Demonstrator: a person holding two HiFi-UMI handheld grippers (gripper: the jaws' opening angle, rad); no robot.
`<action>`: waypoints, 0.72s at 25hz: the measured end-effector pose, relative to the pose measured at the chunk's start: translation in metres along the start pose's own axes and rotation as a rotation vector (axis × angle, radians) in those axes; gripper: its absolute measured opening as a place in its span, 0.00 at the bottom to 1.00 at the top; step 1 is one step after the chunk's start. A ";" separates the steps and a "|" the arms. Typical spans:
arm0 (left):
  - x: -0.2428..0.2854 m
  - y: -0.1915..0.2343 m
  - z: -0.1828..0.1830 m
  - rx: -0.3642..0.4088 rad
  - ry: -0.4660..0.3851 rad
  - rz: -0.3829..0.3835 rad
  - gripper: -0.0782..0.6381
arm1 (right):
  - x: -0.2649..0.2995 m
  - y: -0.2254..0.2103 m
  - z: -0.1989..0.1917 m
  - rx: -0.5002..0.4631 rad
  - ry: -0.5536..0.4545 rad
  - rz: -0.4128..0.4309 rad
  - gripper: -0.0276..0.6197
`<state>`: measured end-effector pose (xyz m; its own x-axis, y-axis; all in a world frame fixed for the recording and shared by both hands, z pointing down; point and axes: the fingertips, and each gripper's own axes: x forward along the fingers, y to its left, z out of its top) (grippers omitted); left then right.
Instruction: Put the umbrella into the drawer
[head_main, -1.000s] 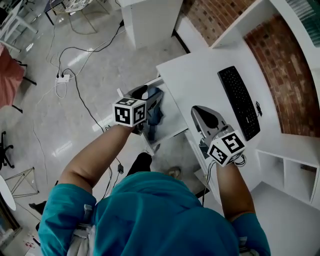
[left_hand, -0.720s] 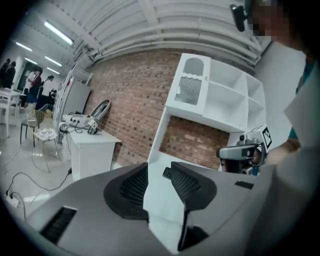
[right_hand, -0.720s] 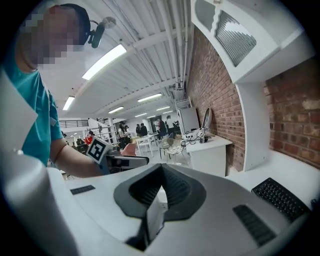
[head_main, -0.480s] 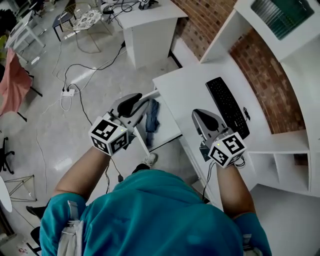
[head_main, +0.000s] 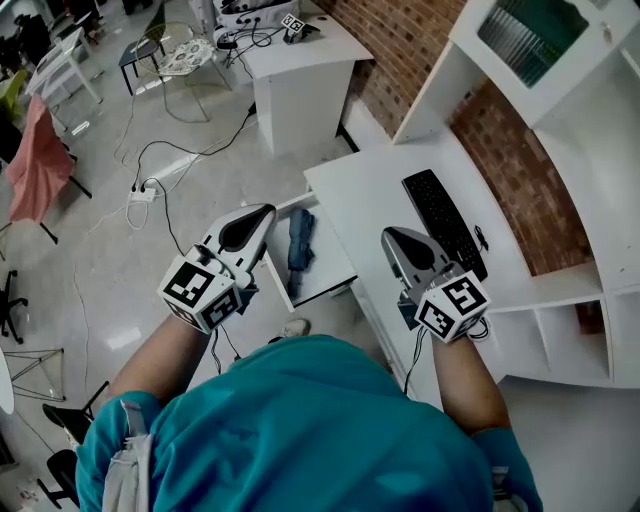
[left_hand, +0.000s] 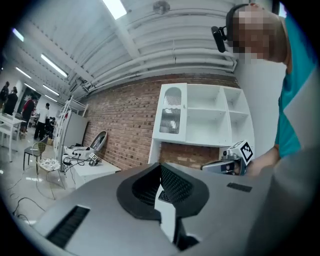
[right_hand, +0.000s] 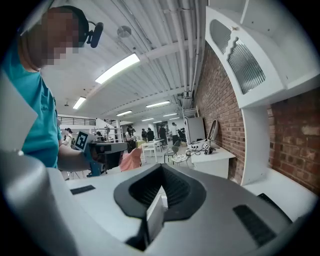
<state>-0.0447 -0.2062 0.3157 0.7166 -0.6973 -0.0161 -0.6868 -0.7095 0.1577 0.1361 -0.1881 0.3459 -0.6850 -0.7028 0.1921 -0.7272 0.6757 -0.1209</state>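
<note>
Umbrella place: the folded blue umbrella (head_main: 300, 238) lies inside the open white drawer (head_main: 327, 286), at the centre of the head view, left of the white desk (head_main: 375, 185).
Umbrella and grippers: it shows just right of the tips of the left gripper (head_main: 264, 213) and left of the right gripper (head_main: 390, 238), so it sits between the two in the frame. Neither gripper touches it.
Left gripper: its jaws have just been closing and now stand together, with nothing between them.
Right gripper: the jaws are closed on nothing, above the desk's near edge.
Count: one umbrella, one drawer, two grippers, one black keyboard (head_main: 443, 222) on the desk.
Umbrella axis: its long axis runs nearly top to bottom of the frame, along the drawer's length, with the upper end tipped slightly right. I cannot tell which end is the handle.
</note>
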 end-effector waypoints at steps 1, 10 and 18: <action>-0.004 -0.003 0.001 -0.007 -0.008 -0.002 0.13 | -0.003 0.002 0.001 0.001 0.001 0.000 0.08; -0.025 -0.017 -0.014 -0.017 0.009 0.021 0.13 | -0.020 0.004 -0.004 0.038 0.002 -0.001 0.08; -0.025 -0.025 -0.014 0.000 0.002 0.011 0.13 | -0.023 0.006 -0.007 0.034 0.007 -0.001 0.08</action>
<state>-0.0436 -0.1693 0.3257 0.7096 -0.7045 -0.0125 -0.6943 -0.7021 0.1580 0.1483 -0.1663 0.3472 -0.6842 -0.7015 0.1991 -0.7288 0.6671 -0.1541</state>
